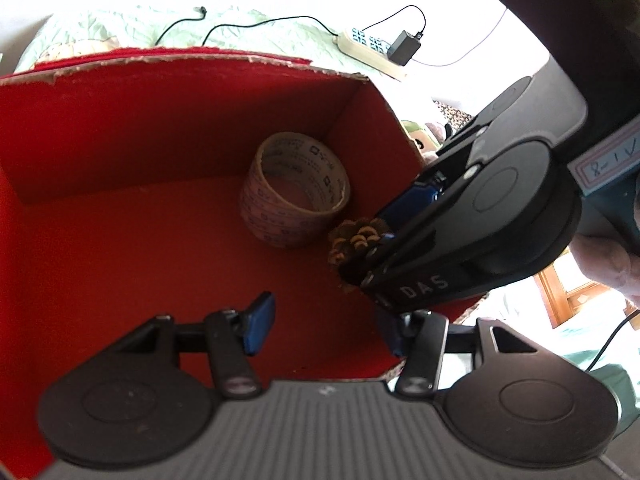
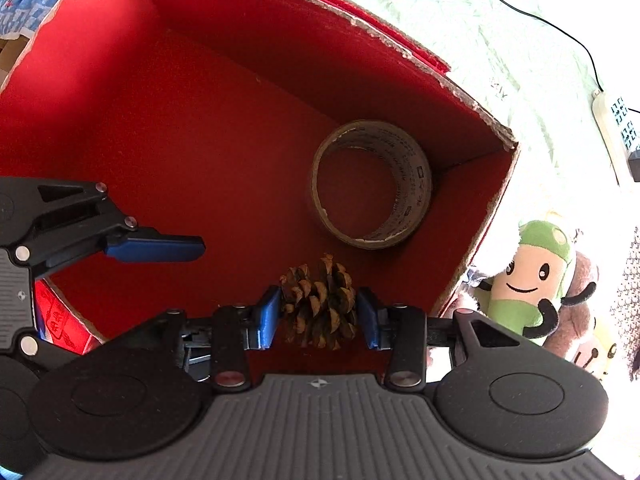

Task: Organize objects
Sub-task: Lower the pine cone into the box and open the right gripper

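Two grippers are working inside the red box (image 2: 248, 12). Right gripper (image 2: 319, 316) is clamping a pine cone (image 2: 318, 304) between its blue pads (image 2: 269, 316), one pad touching each side, so the jaws are sitting only as wide as the cone. Whether the cone is resting on the box floor or hanging just above it, cannot tell.

In the right wrist view, the tape roll (image 2: 372, 184) is lying on the box floor at 1 o'clock from the cone, near the far right corner, apart from the cone. A green plush toy (image 2: 532, 280) is sitting outside the box at 3 o'clock, just beside the box wall.

Left gripper (image 1: 326, 324) is hovering over the near part of the box with jaws spread wide and nothing between them. From the left wrist view, the cone (image 1: 354, 240) is showing at 1 o'clock, partly hidden by the right gripper (image 1: 362, 270), with the tape roll (image 1: 294, 196) just beyond it.

Behind the box at 1 o'clock, a power strip (image 1: 370, 52) with a black adapter (image 1: 406, 47) plugged in is lying on a pale green cloth (image 1: 256, 32).
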`<state>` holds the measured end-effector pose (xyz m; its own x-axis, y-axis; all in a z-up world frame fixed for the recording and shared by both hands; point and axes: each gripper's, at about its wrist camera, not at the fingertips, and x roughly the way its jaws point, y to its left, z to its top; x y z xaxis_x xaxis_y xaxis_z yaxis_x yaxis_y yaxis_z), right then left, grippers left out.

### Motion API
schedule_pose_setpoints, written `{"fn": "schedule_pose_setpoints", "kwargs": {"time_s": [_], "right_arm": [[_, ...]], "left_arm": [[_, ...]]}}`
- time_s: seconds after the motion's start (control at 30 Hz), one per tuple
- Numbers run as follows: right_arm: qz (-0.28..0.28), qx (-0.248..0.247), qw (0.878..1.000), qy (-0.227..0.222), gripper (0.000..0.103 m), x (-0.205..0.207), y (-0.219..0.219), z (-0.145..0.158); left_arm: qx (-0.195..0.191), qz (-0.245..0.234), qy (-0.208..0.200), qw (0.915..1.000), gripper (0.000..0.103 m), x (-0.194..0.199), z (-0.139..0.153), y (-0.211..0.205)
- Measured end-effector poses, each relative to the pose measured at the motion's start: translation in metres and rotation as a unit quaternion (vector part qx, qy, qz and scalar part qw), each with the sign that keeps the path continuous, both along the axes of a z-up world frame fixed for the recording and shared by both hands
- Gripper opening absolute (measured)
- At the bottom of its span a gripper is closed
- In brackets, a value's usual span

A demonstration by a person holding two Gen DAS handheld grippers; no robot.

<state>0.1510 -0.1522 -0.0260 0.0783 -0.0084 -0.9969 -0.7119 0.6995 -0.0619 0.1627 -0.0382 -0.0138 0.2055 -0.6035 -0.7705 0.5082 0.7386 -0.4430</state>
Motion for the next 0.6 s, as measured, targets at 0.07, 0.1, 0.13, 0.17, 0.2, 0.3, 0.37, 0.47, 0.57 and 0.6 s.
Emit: {"fn": "schedule_pose_setpoints", "kwargs": {"time_s": [0.07,0.1,0.13,0.17,0.2,0.3,0.37,0.47,0.57,0.6], "right_arm": [[-0.008,0.007,1.0,0.002,0.047,-0.001,-0.003,-0.001],[-0.012,0.012,1.0,0.004,0.048,-0.001,-0.005,-0.001],[-0.015,0.016,1.0,0.004,0.051,-0.002,-0.006,-0.002],[-0.017,0.018,1.0,0.001,0.052,-0.004,-0.007,-0.002],[-0.017,0.019,1.0,-0.004,0.052,-0.006,-0.008,-0.002],[-0.024,0.029,0.999,-0.011,0.052,-0.012,-0.013,-0.004],[-0.035,0.042,0.998,-0.015,0.051,-0.016,-0.02,-0.006],[-0.056,0.07,0.996,-0.022,0.05,-0.022,-0.03,-0.008],[-0.084,0.11,0.99,-0.041,0.05,-0.03,-0.042,-0.004],[-0.093,0.122,0.987,-0.047,0.05,-0.033,-0.046,-0.003]], "left_arm": [[-0.001,0.003,-0.002,1.0,0.059,-0.001,0.001,0.002],[-0.002,0.004,-0.002,1.0,0.059,-0.001,0.002,0.002],[-0.003,0.005,-0.001,1.0,0.06,0.0,0.002,0.003],[-0.003,0.005,0.0,1.0,0.06,0.0,0.002,0.003],[-0.003,0.005,0.0,1.0,0.06,0.001,0.002,0.003],[-0.003,0.003,-0.002,1.0,0.06,0.0,0.003,0.003],[-0.001,0.0,-0.007,1.0,0.06,-0.001,0.005,0.002],[-0.002,-0.001,-0.012,0.9999,0.06,-0.003,0.007,0.003],[-0.005,0.001,-0.013,0.9999,0.06,-0.003,0.008,0.004],[-0.005,0.001,-0.013,0.9999,0.06,-0.003,0.009,0.006]]}}
